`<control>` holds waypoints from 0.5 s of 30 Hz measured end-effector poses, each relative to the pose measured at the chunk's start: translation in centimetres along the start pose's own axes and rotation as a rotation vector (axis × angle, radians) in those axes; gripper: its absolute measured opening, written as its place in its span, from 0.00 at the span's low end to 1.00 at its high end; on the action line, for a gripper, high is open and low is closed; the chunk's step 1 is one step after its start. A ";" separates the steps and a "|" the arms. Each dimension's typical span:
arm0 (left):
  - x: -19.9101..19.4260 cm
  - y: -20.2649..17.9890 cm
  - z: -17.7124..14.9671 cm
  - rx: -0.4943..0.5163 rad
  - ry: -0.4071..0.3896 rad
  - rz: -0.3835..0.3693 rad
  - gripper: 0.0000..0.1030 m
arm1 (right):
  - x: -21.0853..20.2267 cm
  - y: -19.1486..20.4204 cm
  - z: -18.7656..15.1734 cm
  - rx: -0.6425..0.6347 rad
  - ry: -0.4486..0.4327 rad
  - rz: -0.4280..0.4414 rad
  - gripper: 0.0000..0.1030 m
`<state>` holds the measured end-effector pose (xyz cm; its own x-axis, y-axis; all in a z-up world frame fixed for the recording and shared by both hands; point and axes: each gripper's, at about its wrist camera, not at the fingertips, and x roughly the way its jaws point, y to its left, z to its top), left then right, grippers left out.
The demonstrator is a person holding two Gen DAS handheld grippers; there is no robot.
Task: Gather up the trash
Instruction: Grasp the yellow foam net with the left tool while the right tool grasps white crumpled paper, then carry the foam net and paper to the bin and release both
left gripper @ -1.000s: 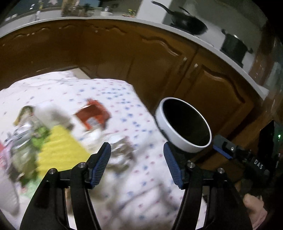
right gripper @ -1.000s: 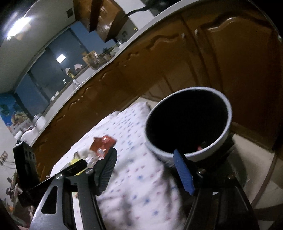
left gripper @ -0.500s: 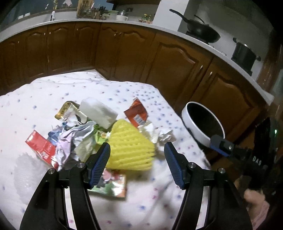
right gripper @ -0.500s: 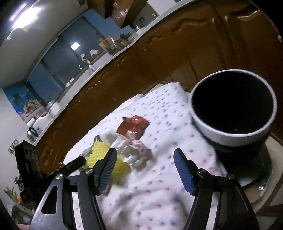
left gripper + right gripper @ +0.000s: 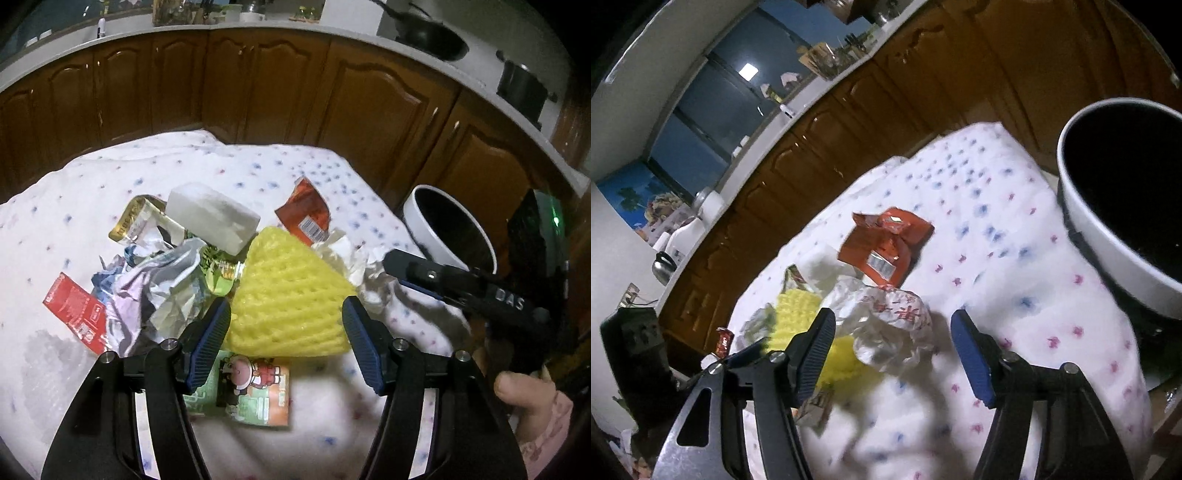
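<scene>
A heap of trash lies on a dotted white cloth [image 5: 110, 177]: a yellow foam net [image 5: 291, 295], a white foam block [image 5: 212, 218], an orange wrapper [image 5: 306, 212], crumpled paper [image 5: 347, 254], a red packet [image 5: 74, 310] and a cartoon packet [image 5: 255, 387]. My left gripper [image 5: 286, 336] is open, its fingers on either side of the yellow net's near end. My right gripper [image 5: 894, 354] is open, just over a crumpled white wrapper [image 5: 886, 321]; the orange wrapper [image 5: 882, 247] lies beyond it. A white bin [image 5: 1115, 206] with a dark inside stands at the right.
The bin also shows in the left wrist view [image 5: 443, 225] off the cloth's right edge. Brown cabinets [image 5: 258, 81] and a counter run behind the table. My right gripper's body [image 5: 461, 284] reaches in from the right in the left wrist view.
Both grippers swung from the bin back to the trash heap. The left has closed in on the yellow net; the right has dropped toward the crumpled white wrapper.
</scene>
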<state>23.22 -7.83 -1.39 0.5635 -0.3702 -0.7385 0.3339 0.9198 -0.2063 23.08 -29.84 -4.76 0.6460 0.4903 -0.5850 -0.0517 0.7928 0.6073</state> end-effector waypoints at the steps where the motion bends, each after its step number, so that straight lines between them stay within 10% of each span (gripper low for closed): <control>1: 0.3 0.0 -0.1 0.000 0.012 -0.014 0.39 | 0.4 -0.1 -0.1 0.006 0.015 0.009 0.30; 6: 0.3 0.3 -0.3 -0.009 0.016 -0.053 0.12 | -0.2 0.0 -0.7 -0.014 -0.001 0.032 0.13; 8: -0.3 0.2 -0.3 -0.007 -0.003 -0.066 0.12 | -1.2 0.0 -0.8 -0.015 -0.018 0.034 0.00; 15: -3.0 -1.5 0.4 0.025 -0.087 -0.092 0.11 | -5.6 0.1 -0.8 -0.061 -0.115 -0.016 0.00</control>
<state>21.32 -8.19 1.36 0.5929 -0.4639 -0.6582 0.4056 0.8782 -0.2536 18.91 -32.23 -1.86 0.7297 0.4356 -0.5271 -0.0847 0.8225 0.5624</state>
